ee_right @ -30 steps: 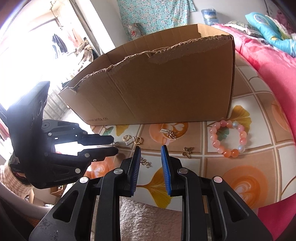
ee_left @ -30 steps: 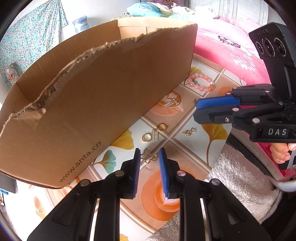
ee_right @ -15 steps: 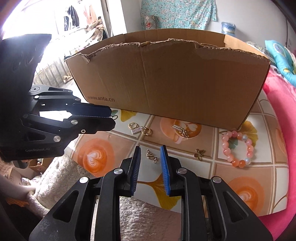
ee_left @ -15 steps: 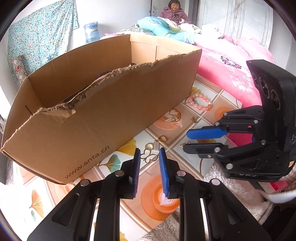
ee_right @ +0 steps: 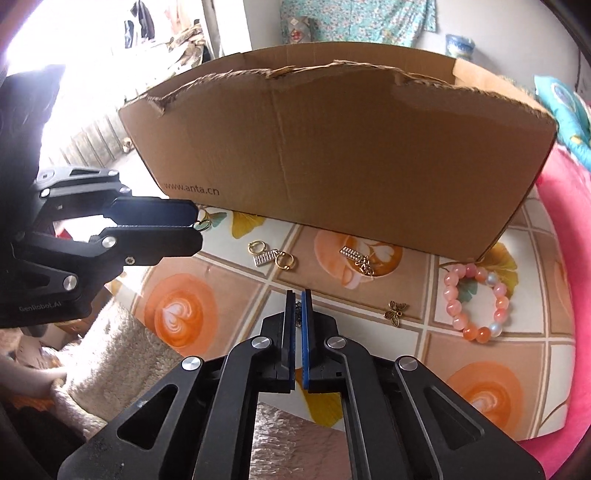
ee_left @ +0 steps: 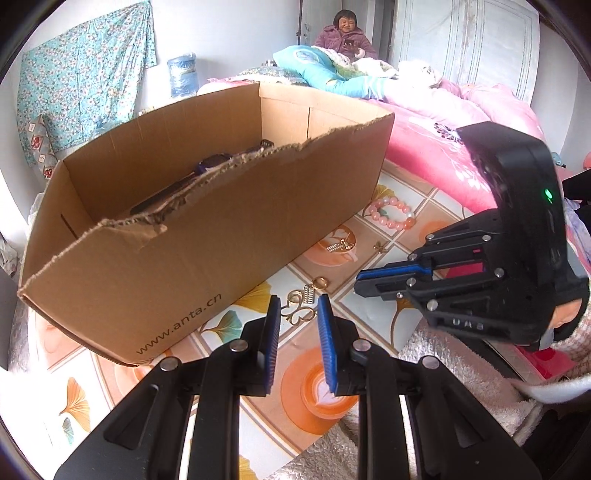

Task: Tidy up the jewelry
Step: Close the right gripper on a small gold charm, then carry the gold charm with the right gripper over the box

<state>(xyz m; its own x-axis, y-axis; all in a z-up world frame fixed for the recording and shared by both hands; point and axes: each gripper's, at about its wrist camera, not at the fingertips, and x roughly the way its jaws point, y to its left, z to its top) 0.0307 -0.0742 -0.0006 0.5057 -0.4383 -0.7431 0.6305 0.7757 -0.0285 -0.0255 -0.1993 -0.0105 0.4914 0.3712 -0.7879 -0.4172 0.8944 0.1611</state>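
My left gripper (ee_left: 298, 301) is shut on a gold looped ornament (ee_left: 297, 315) that spans its narrow gap, hanging just above the patterned tabletop (ee_left: 369, 391). In the right wrist view the left gripper (ee_right: 197, 225) has a gold loop poking out at its tip. My right gripper (ee_right: 298, 295) is shut on a small dark charm (ee_right: 297, 314) low over the table; the left wrist view shows this right gripper (ee_left: 358, 283) side-on. On the table lie gold rings with a silver piece (ee_right: 271, 256), a silver-gold charm (ee_right: 356, 258), a butterfly charm (ee_right: 395, 312) and a pink bead bracelet (ee_right: 476, 299).
An open cardboard box (ee_right: 332, 147) with a torn front rim stands right behind the jewelry, with dark items inside (ee_left: 214, 162). A fuzzy cloth (ee_right: 110, 350) covers the near table edge. Pink bedding (ee_left: 443, 125) lies to the right, where a person (ee_left: 345, 35) sits far back.
The right jaws closed on the small charm that lay between them. The left gripper rose with its gold ornament, so the box's inside now shows. The two grippers came closer together.
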